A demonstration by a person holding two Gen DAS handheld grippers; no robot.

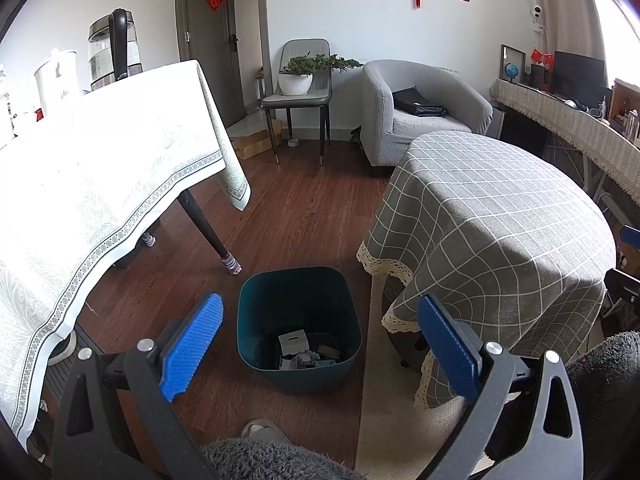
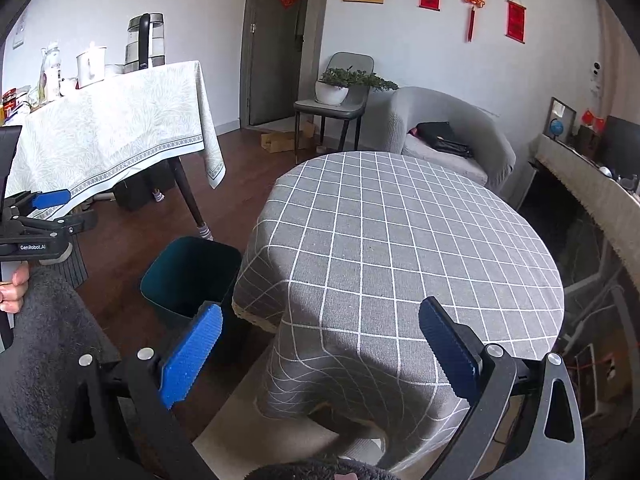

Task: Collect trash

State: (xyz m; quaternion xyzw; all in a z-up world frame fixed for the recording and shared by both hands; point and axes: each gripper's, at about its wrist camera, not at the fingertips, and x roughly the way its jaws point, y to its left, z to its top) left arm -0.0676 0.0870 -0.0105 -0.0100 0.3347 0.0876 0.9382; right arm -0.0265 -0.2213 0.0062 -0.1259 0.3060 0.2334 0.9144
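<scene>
A dark teal bin [image 1: 299, 320] stands on the wood floor between two tables. Grey and white scraps of trash [image 1: 304, 354] lie at its bottom. My left gripper [image 1: 320, 340] is open and empty, held above and in front of the bin. The bin also shows in the right wrist view [image 2: 188, 276], partly hidden by the round table. My right gripper [image 2: 320, 344] is open and empty, over the near edge of the round table with the grey checked cloth [image 2: 400, 240]. The left gripper also shows at the left edge of that view [image 2: 44, 204].
A table with a pale patterned cloth [image 1: 100, 168] stands left, with a kettle [image 1: 114, 50] and cups on it. Its dark leg [image 1: 208, 232] is close behind the bin. A grey armchair [image 1: 424, 112] and a chair with a plant [image 1: 300, 76] stand at the back. A pale rug [image 1: 400, 420] lies under the round table.
</scene>
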